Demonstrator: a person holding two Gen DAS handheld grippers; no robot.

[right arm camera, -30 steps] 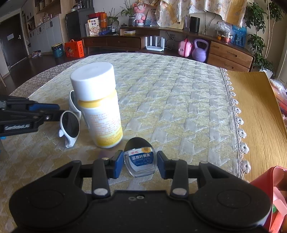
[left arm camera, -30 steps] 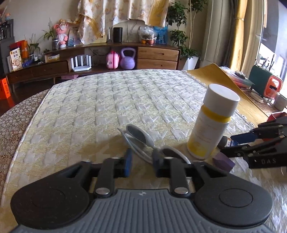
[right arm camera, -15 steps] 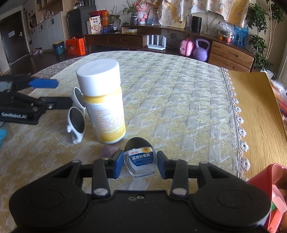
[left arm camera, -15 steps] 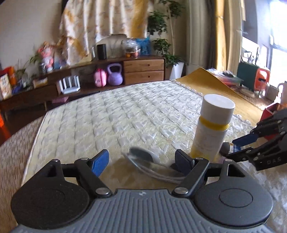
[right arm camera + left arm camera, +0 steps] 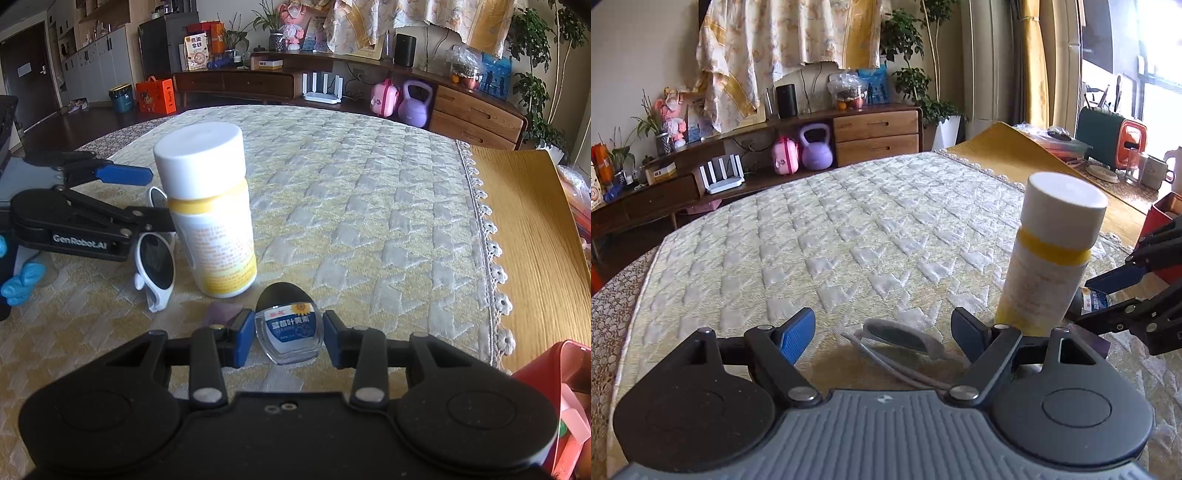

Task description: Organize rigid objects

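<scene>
White sunglasses (image 5: pixel 901 338) with dark lenses lie on the quilted cloth between the wide-apart jaws of my left gripper (image 5: pixel 882 328), and neither pad touches them. Just right of them stands a tall white bottle (image 5: pixel 1045 273) with a yellow band and a white cap. In the right wrist view the same bottle (image 5: pixel 212 214) stands upright, with the sunglasses (image 5: pixel 155 258) and the left gripper (image 5: pixel 147 195) to its left. My right gripper (image 5: pixel 288 332) is shut on a small clear bottle (image 5: pixel 290 328) with a black cap and blue label, resting on the cloth.
A small purple block (image 5: pixel 223 312) lies beside the right gripper's left finger. A red container (image 5: pixel 554 369) sits at the lower right, on the bare wooden tabletop (image 5: pixel 524 240) past the cloth's lace edge. A blue-gloved hand (image 5: pixel 22 284) shows at the left edge.
The left gripper has opened and let go of the sunglasses, which now lie on the cloth. It has also rolled and shifted toward the tall bottle. The right gripper has not moved.
</scene>
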